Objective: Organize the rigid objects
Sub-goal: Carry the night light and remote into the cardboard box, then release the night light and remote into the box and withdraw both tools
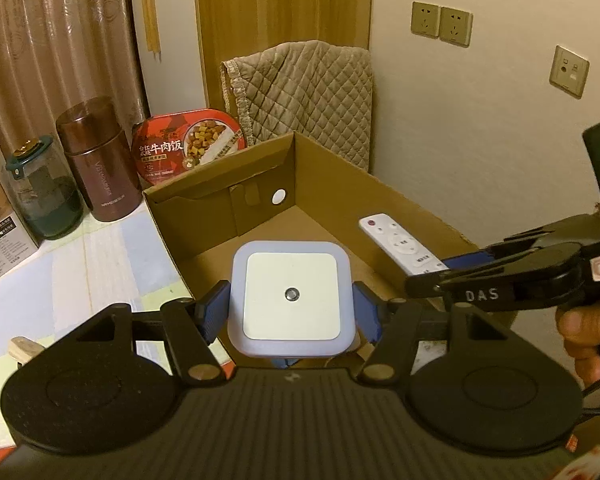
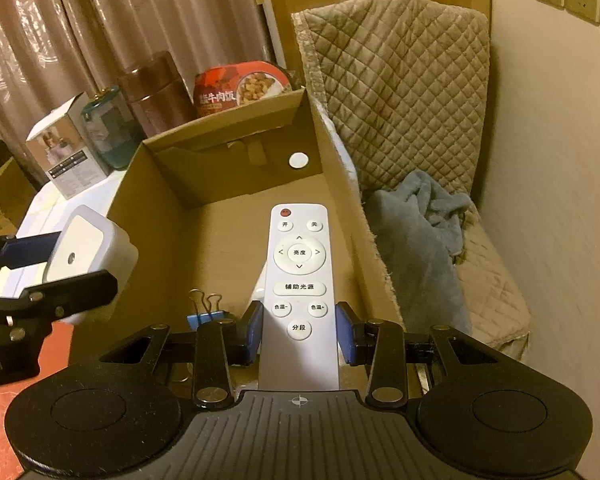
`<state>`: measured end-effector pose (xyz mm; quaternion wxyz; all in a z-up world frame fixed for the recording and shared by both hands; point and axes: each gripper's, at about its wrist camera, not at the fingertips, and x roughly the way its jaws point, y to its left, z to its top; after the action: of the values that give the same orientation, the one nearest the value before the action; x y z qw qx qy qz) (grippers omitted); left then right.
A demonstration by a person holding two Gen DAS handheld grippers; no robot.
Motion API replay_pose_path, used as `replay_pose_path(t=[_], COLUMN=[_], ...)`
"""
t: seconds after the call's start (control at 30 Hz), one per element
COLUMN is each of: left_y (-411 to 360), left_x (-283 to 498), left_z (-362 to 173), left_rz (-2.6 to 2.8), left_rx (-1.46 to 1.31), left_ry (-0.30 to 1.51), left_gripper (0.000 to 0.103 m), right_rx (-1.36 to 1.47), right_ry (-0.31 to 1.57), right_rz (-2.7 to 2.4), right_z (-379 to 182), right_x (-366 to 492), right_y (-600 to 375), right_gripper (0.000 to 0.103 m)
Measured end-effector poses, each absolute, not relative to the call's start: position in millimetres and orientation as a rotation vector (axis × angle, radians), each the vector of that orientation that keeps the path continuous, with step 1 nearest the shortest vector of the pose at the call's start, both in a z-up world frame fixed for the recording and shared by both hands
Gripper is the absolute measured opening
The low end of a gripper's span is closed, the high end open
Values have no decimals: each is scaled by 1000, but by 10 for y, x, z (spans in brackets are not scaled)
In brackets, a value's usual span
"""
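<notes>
A: What do the left tongs clamp?
B: A square white night light, above the open brown cardboard box.
A: And the right tongs?
B: Closed on a slim white remote labelled "辅助光源", above the box too.

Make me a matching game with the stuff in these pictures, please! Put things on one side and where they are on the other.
Things:
1. white remote
2. square night light
3. blue binder clip
4. red food bowl

Places:
A. behind the cardboard box
B. on the box floor
C. in the left gripper
D. in the right gripper

Pairs: 1-D, 2-C, 3-B, 4-A
</notes>
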<state>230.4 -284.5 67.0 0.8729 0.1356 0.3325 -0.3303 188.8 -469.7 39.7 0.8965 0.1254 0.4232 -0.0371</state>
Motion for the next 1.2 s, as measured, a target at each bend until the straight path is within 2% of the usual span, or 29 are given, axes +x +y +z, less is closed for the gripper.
replay_pose_path(t=[0.47, 1.2], left_y=[-2961, -2526], left_x=[2355, 2376], left_z=[497, 732], left_rz=[-696, -612], left_rx=[290, 203], left_ry=[716, 675], left_gripper=[61, 61], right_rx=[267, 255], right_ry=[879, 882], right_rz=[-79, -82], right_z=[365, 343], right_x=[1901, 1972], right_y=[-4723, -4672], right_gripper=[35, 35])
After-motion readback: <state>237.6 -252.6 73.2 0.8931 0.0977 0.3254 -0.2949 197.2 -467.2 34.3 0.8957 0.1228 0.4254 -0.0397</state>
